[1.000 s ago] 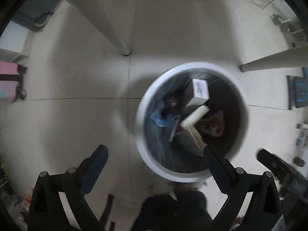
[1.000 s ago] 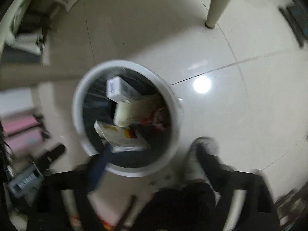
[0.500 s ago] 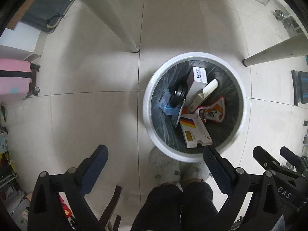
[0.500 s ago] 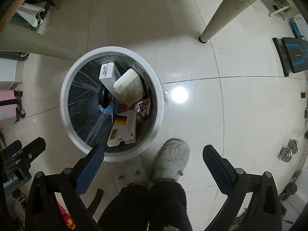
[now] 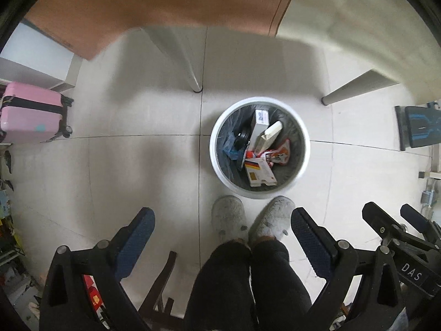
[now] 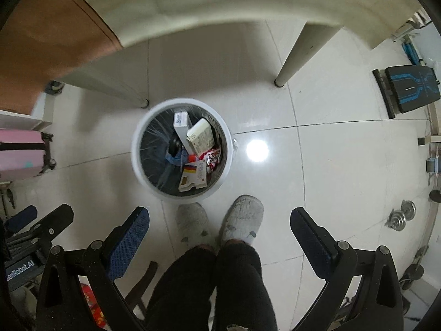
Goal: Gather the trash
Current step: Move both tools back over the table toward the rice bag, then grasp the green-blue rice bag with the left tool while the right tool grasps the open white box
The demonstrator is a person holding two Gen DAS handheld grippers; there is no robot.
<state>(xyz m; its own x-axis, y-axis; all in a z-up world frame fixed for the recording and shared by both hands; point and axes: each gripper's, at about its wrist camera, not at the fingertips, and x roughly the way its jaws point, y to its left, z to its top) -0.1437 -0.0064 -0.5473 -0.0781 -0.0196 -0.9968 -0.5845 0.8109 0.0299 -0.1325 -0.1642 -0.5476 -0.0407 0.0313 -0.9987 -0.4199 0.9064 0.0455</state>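
Both the left gripper point(image 5: 222, 237) and right gripper point(image 6: 219, 230) hang with fingers spread apart and empty above the round white bin lined with a dark bag point(image 5: 217, 153), already holding cardboard boxes point(image 5: 260, 172) and wrappers, so collecting looks nearly finished.

Pale tiled floor point(image 6: 330, 165) – table legs point(image 6: 297, 52), pink suitcase point(image 5: 30, 113).
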